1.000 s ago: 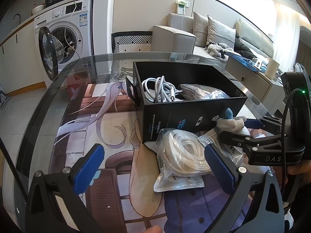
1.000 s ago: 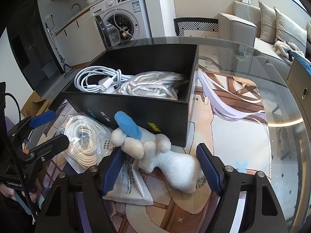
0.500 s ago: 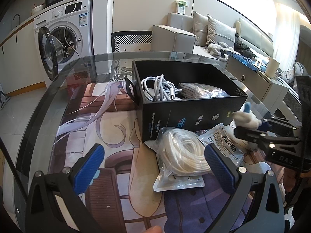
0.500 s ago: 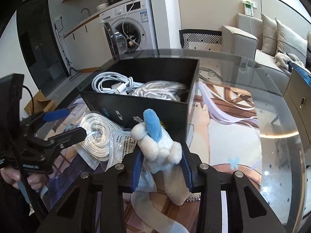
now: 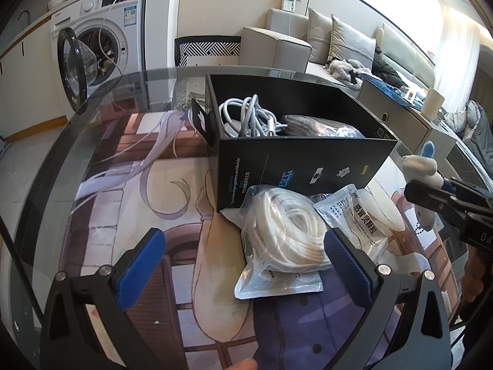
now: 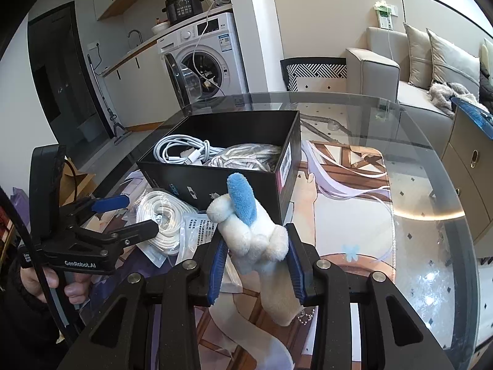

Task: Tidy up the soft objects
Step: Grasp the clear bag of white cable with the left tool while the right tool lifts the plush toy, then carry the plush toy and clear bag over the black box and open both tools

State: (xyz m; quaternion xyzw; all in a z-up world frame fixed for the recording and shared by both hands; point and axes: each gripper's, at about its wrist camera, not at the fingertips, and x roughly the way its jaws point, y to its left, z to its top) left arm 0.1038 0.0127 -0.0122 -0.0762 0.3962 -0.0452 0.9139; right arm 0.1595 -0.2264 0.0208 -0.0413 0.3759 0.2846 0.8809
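Observation:
My right gripper [image 6: 255,262] is shut on a white plush toy with a blue ear [image 6: 251,231] and holds it lifted above the table, just in front of the black box [image 6: 215,178]. The toy also shows at the right edge of the left wrist view [image 5: 420,166]. The box [image 5: 295,166] holds a white cable [image 5: 249,117] and a grey bagged item [image 5: 317,126]. My left gripper [image 5: 246,262] is open and empty, low over the table before a bagged white rope coil [image 5: 283,231] and a white sachet [image 5: 363,215].
The round glass table [image 6: 416,185] lies over a printed mat. Its curved edge [image 5: 40,166] runs along the left. A washing machine [image 5: 98,40] with its door open and a sofa [image 5: 339,40] stand behind the table.
My right gripper closed on the plush toy and lifted it off the table, moving up and to the right. My left gripper stayed still and open.

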